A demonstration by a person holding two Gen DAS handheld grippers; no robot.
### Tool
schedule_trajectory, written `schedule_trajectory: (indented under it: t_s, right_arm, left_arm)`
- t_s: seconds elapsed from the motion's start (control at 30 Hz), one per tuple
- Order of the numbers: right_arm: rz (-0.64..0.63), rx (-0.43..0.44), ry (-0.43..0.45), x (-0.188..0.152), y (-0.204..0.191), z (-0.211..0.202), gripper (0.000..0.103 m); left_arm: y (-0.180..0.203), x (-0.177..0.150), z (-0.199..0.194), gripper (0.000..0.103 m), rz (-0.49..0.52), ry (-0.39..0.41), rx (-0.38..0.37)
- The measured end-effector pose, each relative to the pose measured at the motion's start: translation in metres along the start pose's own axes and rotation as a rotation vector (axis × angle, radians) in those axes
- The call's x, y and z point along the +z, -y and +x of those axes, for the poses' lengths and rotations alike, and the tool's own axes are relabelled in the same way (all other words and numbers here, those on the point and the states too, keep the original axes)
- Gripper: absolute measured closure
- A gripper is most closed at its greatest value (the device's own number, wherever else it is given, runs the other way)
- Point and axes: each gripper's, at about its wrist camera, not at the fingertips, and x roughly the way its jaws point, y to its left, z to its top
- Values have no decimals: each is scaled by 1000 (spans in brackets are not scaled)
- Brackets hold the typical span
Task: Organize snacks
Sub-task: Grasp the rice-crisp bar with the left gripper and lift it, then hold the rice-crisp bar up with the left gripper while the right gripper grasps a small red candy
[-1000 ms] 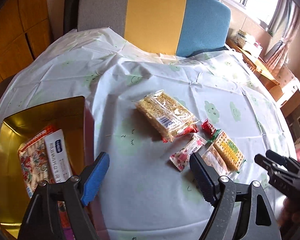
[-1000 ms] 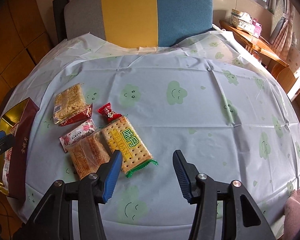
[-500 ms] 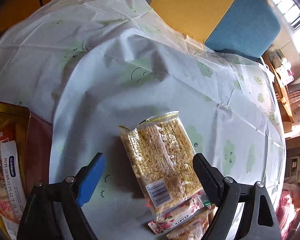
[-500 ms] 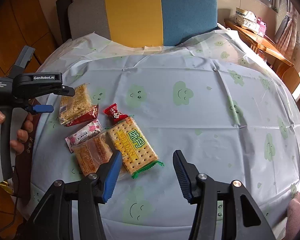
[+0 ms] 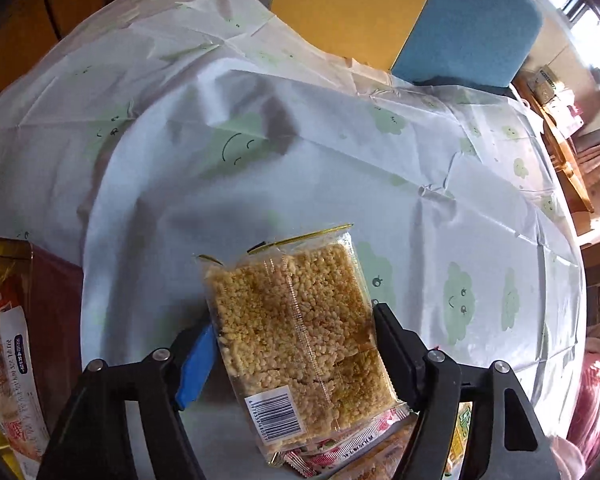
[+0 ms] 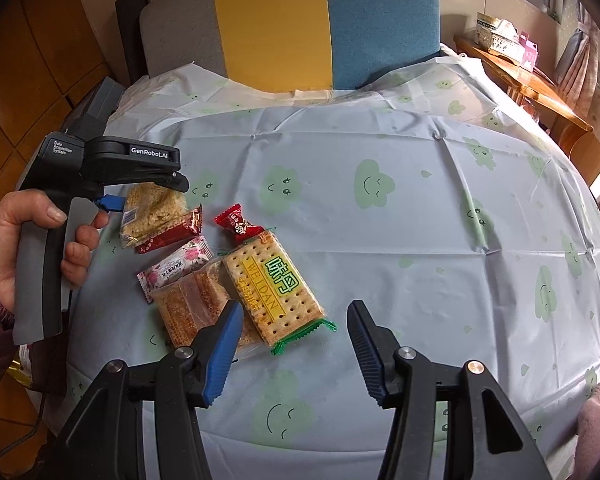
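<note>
1. The left gripper [image 5: 292, 354] has its jaws set against both long edges of a clear plastic pack of golden puffed-rice cakes [image 5: 300, 344]; the blue pad [image 5: 196, 364] touches one side and the black finger [image 5: 396, 352] the other, so it grips the pack.
2. That rice-cake pack lies on the pale tablecloth printed with green smiling clouds [image 6: 380, 240], at the far-left end of the snack cluster.
3. Just beside the rice-cake pack, nearer the right gripper, is a dark red foil bar [image 6: 170, 234], and beyond that a small red wrapped candy [image 6: 236, 224].
4. Nearer still lie a white sachet with pink flowers [image 6: 176, 268], a clear-wrapped brown pastry bar [image 6: 192, 304], and a yellow-and-green cracker pack [image 6: 274, 286].
5. The right gripper [image 6: 296, 350] hovers with jaws wide apart, holding nothing; its blue-padded finger [image 6: 222, 354] is over the pastry bar's near end.
6. Left of the rice-cake pack stands a gold-lined dark red tin [image 5: 50, 320] with packets inside.
</note>
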Motion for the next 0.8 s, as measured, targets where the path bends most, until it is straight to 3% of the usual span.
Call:
schedule_trajectory:
  t_s: [0.13, 0.3, 0.57, 0.7, 0.8]
  right_arm:
    - [1, -7, 0, 0, 1, 0, 48]
    - [5, -31, 1, -1, 3, 0, 48]
    - [54, -66, 9, -1, 16, 0, 48]
    - [75, -81, 12, -2, 21, -1, 48]
    - [72, -87, 10, -3, 20, -1, 48]
  left_arm:
    - [5, -35, -29, 29, 142, 69, 39]
    - [4, -96, -61, 29, 269, 130, 16]
    - [0, -186, -80, 29, 428, 111, -21]
    - [5, -213, -89, 29, 502, 159, -5]
    - [6, -212, -86, 29, 510, 171, 4]
